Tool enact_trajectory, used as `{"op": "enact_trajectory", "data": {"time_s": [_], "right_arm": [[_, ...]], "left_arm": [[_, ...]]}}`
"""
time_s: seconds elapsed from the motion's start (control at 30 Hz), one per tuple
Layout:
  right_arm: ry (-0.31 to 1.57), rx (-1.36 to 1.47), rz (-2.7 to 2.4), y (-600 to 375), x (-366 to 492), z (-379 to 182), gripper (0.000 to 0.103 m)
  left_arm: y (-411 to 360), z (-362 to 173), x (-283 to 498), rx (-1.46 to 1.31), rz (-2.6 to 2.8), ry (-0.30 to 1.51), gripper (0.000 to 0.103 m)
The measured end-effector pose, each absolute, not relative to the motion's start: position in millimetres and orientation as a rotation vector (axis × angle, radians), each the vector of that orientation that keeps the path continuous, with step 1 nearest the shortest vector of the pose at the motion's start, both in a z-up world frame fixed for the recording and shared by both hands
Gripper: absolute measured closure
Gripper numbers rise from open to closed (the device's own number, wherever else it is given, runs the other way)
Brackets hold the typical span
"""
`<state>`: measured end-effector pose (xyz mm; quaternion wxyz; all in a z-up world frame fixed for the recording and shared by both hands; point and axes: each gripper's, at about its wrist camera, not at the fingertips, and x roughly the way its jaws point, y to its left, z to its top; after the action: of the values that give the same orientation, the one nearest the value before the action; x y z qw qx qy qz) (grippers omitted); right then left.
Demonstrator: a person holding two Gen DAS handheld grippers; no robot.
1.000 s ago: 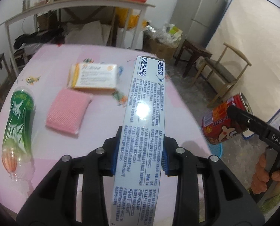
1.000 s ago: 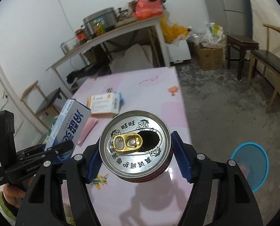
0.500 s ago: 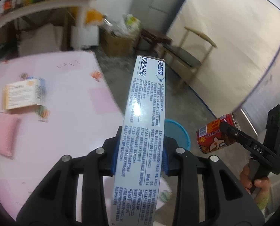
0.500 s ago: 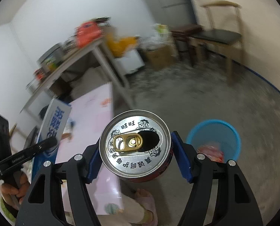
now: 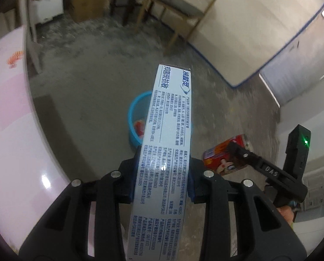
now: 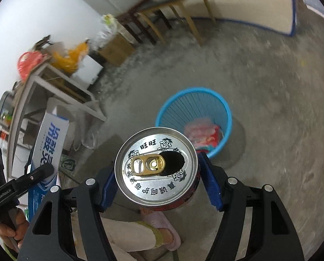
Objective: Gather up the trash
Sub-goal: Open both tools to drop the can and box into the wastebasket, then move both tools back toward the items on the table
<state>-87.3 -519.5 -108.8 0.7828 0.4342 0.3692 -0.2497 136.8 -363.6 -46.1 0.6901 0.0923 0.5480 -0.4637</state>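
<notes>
Left gripper (image 5: 163, 174): clamped by its blue pads on a long white-and-blue toothpaste box (image 5: 164, 152), which is held lengthwise and projects forward over the concrete floor (image 5: 85, 69). Right gripper (image 6: 156, 182): closed on a red drink can (image 6: 156, 169) gripped by its sides, the silver top with opened pull-tab turned to the camera. Blue waste basket (image 6: 194, 113): stood on the floor beyond both grippers, coloured wrappers seen inside; in the left wrist view it is partly hidden behind the box. Pink table (image 5: 11, 119): edge seen at the left of the left wrist view. Wooden chair (image 5: 175, 6): stood near the far wall. A slippered foot (image 6: 162, 230) is seen below the can.
</notes>
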Motion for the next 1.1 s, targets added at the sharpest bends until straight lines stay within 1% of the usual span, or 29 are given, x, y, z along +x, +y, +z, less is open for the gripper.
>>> {"op": "enact_trajectory", "data": {"time_s": [0.17, 0.2, 0.23, 0.27, 0.33, 0.43, 0.67, 0.9, 1.03, 1.1], "right_arm": [[0.814, 1.009, -0.540, -554, -65, -141, 0.037], [0.815, 1.009, -0.538, -562, -60, -146, 0.037], [0.820, 1.015, -0.536, -572, -53, -153, 0.037], [0.829, 1.022, -0.545, -581, -45, -162, 0.036], [0.873, 1.012, -0.587, -598, -30, -184, 0.034], [0.918, 0.999, -0.648, -606, -23, -206, 0.034], [0.948, 0.985, -0.646, -586, -33, -222, 0.034], [0.914, 0.992, -0.650, -573, -59, -204, 0.034], [0.875, 0.968, -0.627, -565, -69, -177, 0.033], [0.849, 0.959, -0.609, -558, -72, -162, 0.030]], "left_arm": [[-436, -67, 150, 0.258, -1.038, 1.266, 0.069], [-456, -69, 157, 0.244, -1.037, 1.249, 0.061], [-463, -72, 161, 0.243, -1.034, 1.241, 0.035], [-472, -75, 165, 0.255, -1.014, 1.233, 0.028], [-479, -80, 172, 0.264, -0.952, 1.223, 0.027], [-460, -81, 170, 0.231, -0.976, 1.248, 0.027], [-415, -78, 161, 0.273, -0.962, 1.230, 0.027], [-367, -60, 153, 0.204, -0.963, 1.215, 0.027], [-332, -43, 146, 0.185, -0.959, 1.158, 0.026], [-311, -33, 144, 0.178, -0.954, 1.127, 0.027]]}}
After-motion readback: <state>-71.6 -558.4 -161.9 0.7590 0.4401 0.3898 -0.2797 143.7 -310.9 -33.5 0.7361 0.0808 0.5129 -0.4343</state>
